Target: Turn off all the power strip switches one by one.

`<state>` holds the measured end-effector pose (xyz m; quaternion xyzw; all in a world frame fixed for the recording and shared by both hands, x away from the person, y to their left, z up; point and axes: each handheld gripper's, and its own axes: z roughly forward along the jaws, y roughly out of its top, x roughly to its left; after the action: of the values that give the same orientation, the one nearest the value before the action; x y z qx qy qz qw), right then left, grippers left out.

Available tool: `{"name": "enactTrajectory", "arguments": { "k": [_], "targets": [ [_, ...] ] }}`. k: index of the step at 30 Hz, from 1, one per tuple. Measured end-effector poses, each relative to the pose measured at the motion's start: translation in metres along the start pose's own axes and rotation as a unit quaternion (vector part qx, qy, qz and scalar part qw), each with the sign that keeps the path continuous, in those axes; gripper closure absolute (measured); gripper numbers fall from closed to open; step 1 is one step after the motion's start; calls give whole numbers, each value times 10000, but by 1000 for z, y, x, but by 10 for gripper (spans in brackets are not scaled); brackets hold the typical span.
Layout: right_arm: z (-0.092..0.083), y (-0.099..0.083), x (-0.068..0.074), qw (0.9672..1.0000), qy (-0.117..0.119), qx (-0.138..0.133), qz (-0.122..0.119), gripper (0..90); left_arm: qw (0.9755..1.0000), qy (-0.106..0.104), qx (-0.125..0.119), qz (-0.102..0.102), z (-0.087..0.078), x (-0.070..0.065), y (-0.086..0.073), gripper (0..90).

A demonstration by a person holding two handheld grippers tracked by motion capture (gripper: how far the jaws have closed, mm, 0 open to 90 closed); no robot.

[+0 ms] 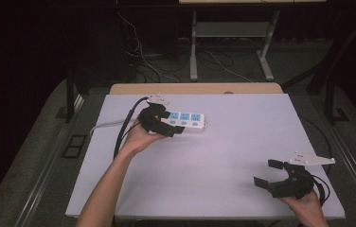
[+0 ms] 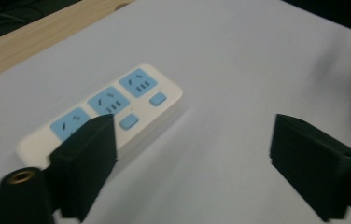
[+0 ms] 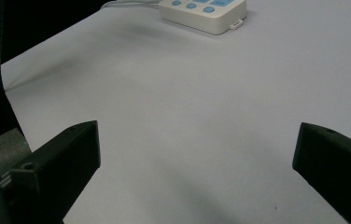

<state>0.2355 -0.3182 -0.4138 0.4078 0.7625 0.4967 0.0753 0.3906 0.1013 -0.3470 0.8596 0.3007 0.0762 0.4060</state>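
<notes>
Lab: dark room, white board, floor cables.

Left tongs jaws wide apart, held over far table side, right tongs gaping, low at near right

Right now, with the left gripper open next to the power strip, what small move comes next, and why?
Probably ease the left gripper clear of the power strip: its jaws stand open with nothing between them, and the strip lies flat on the table.
</notes>
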Motion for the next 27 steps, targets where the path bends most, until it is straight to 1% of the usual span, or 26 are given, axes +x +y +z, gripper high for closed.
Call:
{"name": "enactTrajectory", "arguments": {
  "k": [1,2,4,7,10,15,18,22,23,27],
  "targets": [
    [0,0,0,10000,-2,-5,16,6,10000,31,30,-26,-2,-2,-2,4],
    [-1,-1,0,10000,-2,-17,19,6,10000,21,41,-15,-5,-4,-6,0],
    [-2,-1,0,10000,-8,-32,31,6,10000,-6,-7,-32,-11,-8,-12,0],
    [-3,-2,0,10000,-5,-52,52,6,10000,44,-26,-17,-20,-14,-22,0],
    [-4,-2,0,10000,-6,-54,57,6,9998,65,-195,-71,-28,-19,-31,0],
    [-3,-2,1,10000,-4,-54,60,6,9994,97,-344,14,-40,-33,-45,0],
    [-2,-2,1,10000,-15,-42,51,6,9991,130,-379,107,-45,-41,-53,0],
    [-2,-2,2,10000,2,-18,49,6,9988,109,-472,101,-51,-49,-68,0],
    [-2,-2,2,10000,5,-11,49,6,9986,127,-501,84,-52,-50,-74,0],
    [-1,-2,2,10000,13,-3,47,6,9980,55,-617,-93,-55,-54,-95,0]
  ]
}}
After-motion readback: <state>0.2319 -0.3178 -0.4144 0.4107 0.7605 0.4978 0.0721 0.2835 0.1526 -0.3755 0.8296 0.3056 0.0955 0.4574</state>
